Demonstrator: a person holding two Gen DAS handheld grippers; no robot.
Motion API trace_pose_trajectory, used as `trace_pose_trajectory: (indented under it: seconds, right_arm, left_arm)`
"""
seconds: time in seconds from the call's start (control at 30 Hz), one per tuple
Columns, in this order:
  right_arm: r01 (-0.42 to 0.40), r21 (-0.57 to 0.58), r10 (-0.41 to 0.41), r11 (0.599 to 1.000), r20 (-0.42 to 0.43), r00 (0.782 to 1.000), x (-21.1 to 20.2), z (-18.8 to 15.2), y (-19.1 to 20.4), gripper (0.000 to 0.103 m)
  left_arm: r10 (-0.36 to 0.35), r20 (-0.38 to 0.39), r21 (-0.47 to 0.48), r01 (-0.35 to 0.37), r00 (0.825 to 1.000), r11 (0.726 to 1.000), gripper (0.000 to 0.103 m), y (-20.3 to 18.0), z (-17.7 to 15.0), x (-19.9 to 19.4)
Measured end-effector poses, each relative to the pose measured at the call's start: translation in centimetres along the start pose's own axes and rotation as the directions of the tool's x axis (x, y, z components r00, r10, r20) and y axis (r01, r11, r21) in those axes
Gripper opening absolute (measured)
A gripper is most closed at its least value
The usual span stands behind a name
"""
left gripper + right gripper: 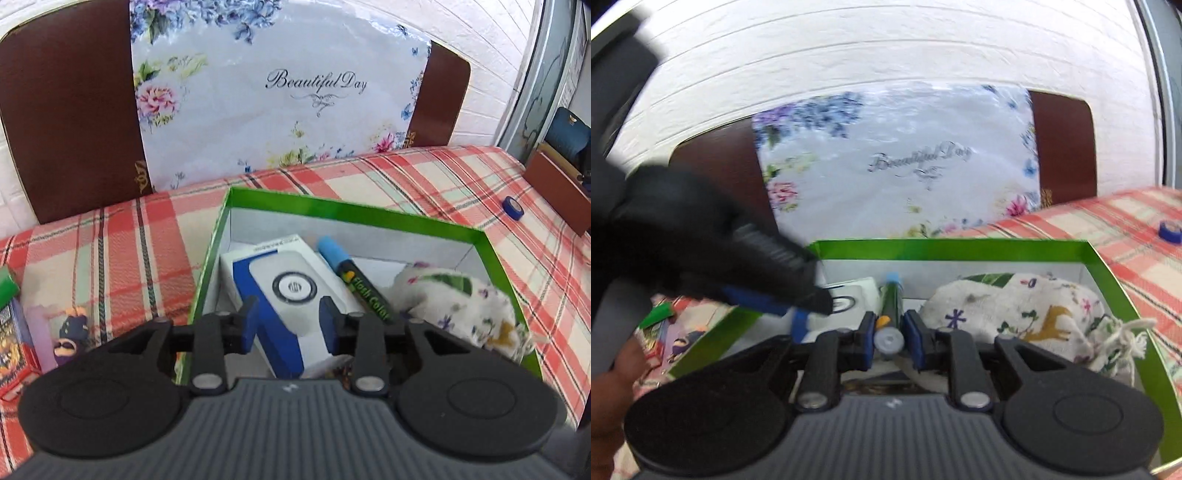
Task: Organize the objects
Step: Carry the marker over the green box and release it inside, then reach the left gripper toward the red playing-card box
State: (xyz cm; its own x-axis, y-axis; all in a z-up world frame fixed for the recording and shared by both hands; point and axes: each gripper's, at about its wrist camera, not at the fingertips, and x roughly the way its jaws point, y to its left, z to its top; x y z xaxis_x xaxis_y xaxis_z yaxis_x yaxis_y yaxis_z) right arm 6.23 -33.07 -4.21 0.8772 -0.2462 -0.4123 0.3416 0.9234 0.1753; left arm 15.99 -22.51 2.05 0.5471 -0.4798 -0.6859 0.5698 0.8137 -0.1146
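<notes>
Two grippers work over the same green cardboard box with a white inside (369, 218), which sits on the red, cream and pale green plaid tablecloth (110, 258). Our left gripper (291, 317) hangs over the box with its blue-padded fingers spread on either side of the white and blue rectangular carton printed with a round ring emblem (288, 291); the pads look close to the carton's sides, though we cannot tell whether they touch it. Our right gripper (889, 339) has its jaws closed on the dark green marker pen (892, 306), seen end-on, its grey round butt facing the camera and its light blue cap pointing at the far wall of the box.

From the left wrist view the pen (lettered "Flash Color" in yellow-green on a dark barrel) lies slanted inside the box, just beside the carton's right edge. To its right, also in the box, rests the white drawstring cloth pouch printed with flowers, leaves and a tan deer (1027, 314), its cord ends spilling toward the near corner.

Outside the box, a small roll of blue tape (512, 207) stands on the cloth at the far right. A floral sheet reading "Beautiful Day" (280, 96) leans on a brown chair back (70, 122).
</notes>
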Motion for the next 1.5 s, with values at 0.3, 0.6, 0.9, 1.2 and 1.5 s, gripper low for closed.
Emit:
trace_pose_trajectory:
  seconds: [0.3,0.6,0.9,1.2,1.5]
  right_arm:
    - [-0.034,-0.022,0.036,0.999,0.09,0.995,-5.8,-1.0,1.0,0.031]
    - [-0.074,-0.05,0.075,0.996,0.027,0.997,-10.5,-3.9,3.1,0.031]
    - [-0.123,-0.043,0.118,0.992,-0.105,0.988,-10.6,-5.8,5.3,0.031]
    - [-0.197,-0.072,0.172,0.978,-0.262,0.95,-8.7,-7.8,9.2,0.032]
    - [-0.279,-0.172,0.218,0.945,-0.306,0.927,-7.8,-8.6,14.8,0.038]
  left_arm:
    - [0.053,0.032,0.054,-0.054,0.998,0.997,0.044,-0.7,-3.1,-2.9]
    - [0.122,0.104,0.09,-0.131,0.987,0.987,0.049,-0.7,-6.9,-7.1]
    - [0.182,0.053,0.045,-0.184,0.982,0.982,0.049,2.3,-10.7,-8.4]
    - [0.261,-0.013,-0.035,-0.262,0.965,0.964,0.049,8.1,-13.7,-8.6]
    - [0.324,-0.019,-0.128,-0.323,0.946,0.938,0.052,14.2,-15.2,-9.9]
